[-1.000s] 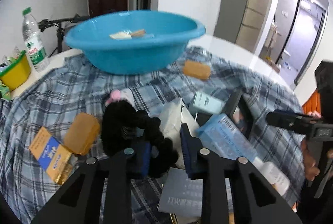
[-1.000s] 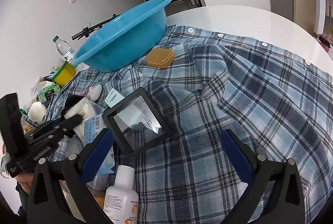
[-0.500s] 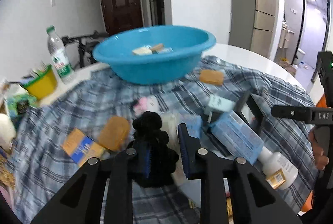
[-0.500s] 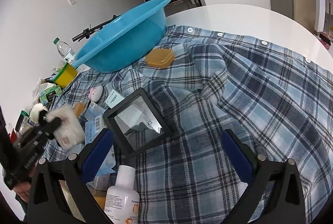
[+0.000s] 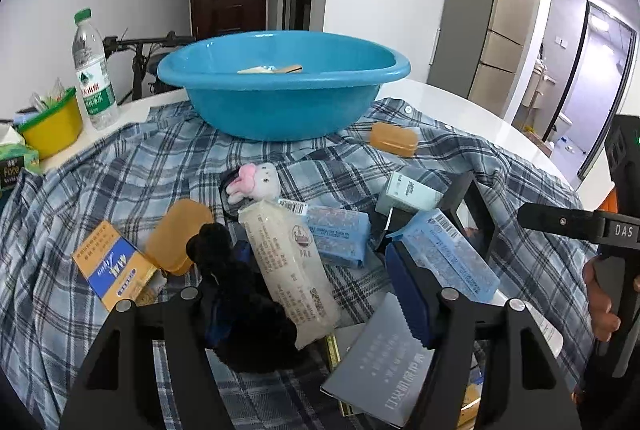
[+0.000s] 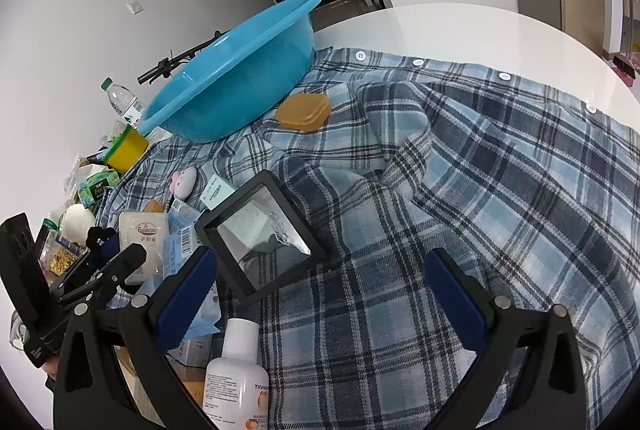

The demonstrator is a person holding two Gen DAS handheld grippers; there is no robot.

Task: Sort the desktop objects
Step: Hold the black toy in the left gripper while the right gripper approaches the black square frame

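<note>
While the left gripper (image 5: 316,294) gapes around a black fuzzy hair tie (image 5: 240,302) and a white packet (image 5: 288,266), nothing is gripped. Right gripper (image 6: 320,294) hovers spread, empty. Next move, likely: clench, carry to the blue basin (image 5: 280,98).

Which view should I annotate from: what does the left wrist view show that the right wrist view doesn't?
Only the left wrist view shows the items inside the blue basin, the orange and blue box and the grey booklet. Only the right wrist view shows the white egg-shaped object and the black frame's clear face. Both show the basin, the plush toy, the water bottle and the plaid shirt.
</note>
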